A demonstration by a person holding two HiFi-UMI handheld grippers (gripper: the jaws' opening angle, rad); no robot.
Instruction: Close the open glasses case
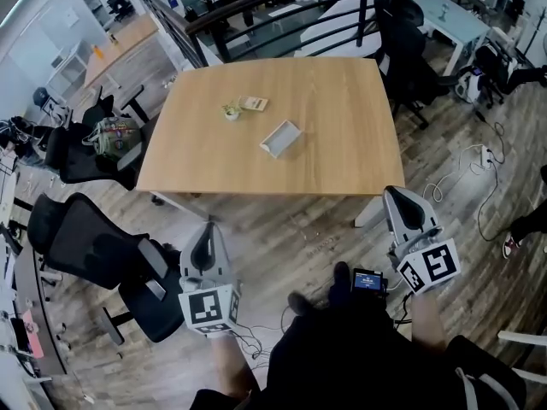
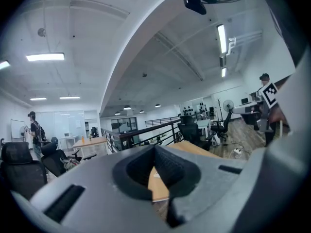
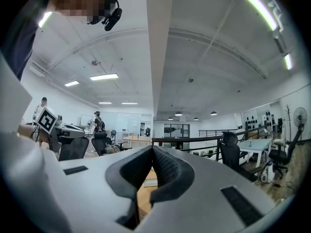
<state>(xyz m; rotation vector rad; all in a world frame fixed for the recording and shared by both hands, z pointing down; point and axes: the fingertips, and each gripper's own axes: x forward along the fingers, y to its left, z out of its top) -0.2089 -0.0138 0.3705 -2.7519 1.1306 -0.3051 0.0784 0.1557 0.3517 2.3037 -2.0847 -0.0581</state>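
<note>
The open glasses case (image 1: 280,138), white and rectangular, lies near the middle of the wooden table (image 1: 342,152), lid up. Both grippers hang over the floor on the near side of the table, well short of the case. My left gripper (image 1: 208,227) is at lower left, shut and holding nothing. At lower right is my right gripper (image 1: 396,194), also shut and bare. In the left gripper view the left gripper (image 2: 155,149) has its jaws together, with the table (image 2: 193,147) beyond. The right gripper view shows the right gripper (image 3: 153,149) with its jaws together too.
A small potted plant (image 1: 232,110) and a flat card (image 1: 254,103) sit behind the case. Black office chairs (image 1: 85,237) stand left of the table and another chair (image 1: 410,67) at its far right. Cables and a power strip (image 1: 484,155) lie on the floor at right.
</note>
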